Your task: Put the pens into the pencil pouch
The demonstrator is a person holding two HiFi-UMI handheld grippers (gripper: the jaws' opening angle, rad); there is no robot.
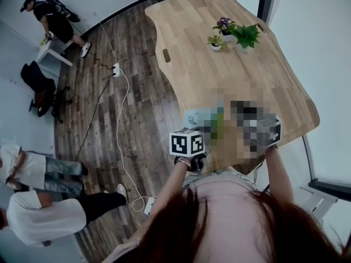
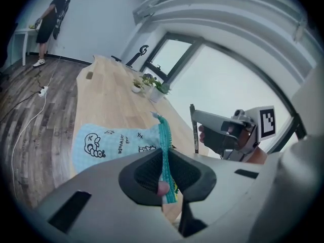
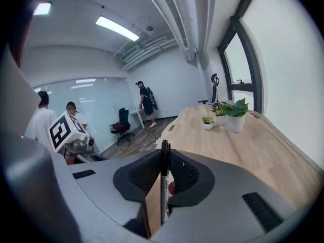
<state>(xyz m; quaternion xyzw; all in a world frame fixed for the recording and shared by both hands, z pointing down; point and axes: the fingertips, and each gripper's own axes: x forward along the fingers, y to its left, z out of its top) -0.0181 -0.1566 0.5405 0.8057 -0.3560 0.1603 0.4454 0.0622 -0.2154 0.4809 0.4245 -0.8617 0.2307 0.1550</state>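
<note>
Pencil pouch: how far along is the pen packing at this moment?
Done: both pickups. In hand: the left gripper is clamped on the teal zipper edge of the pouch; the right gripper grips a black pen. Left: that pen is outside the pouch and must go in. Whether pens are already inside cannot be seen.

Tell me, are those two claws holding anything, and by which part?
The left gripper pinches the pouch by its teal zipper edge. The right gripper clamps a pen around its barrel.
</note>
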